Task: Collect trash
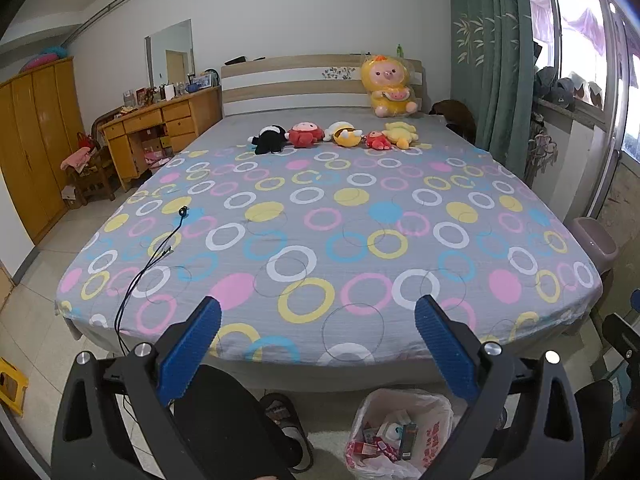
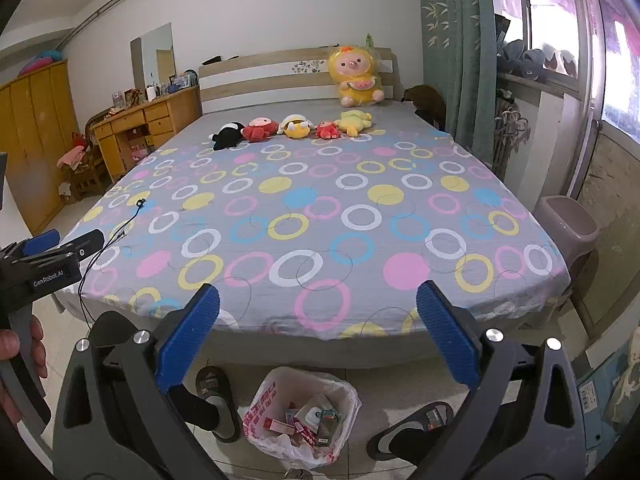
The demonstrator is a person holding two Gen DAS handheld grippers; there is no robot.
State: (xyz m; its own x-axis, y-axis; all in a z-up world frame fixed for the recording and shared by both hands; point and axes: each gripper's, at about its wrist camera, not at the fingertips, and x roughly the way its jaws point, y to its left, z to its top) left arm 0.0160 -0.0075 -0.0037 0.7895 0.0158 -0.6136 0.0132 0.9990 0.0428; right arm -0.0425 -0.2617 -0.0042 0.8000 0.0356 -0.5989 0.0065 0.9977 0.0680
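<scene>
A white plastic bag [image 1: 400,432] with red print stands open on the floor at the foot of the bed, holding several small boxes and wrappers; it also shows in the right wrist view [image 2: 300,412]. My left gripper [image 1: 318,320] is open and empty, held above the bed's foot edge. My right gripper [image 2: 318,312] is open and empty, also above the bed's foot edge with the bag below it. The left gripper's body [image 2: 52,256] shows at the left of the right wrist view.
A bed [image 1: 320,220] with a circle-patterned sheet carries a row of plush toys [image 1: 332,136] near the headboard and a black cable [image 1: 160,248] at the left. A mauve bin [image 2: 568,220] stands right of the bed. A desk [image 1: 160,124] and wardrobe [image 1: 32,148] stand left. Slippered feet [image 2: 216,396] are beside the bag.
</scene>
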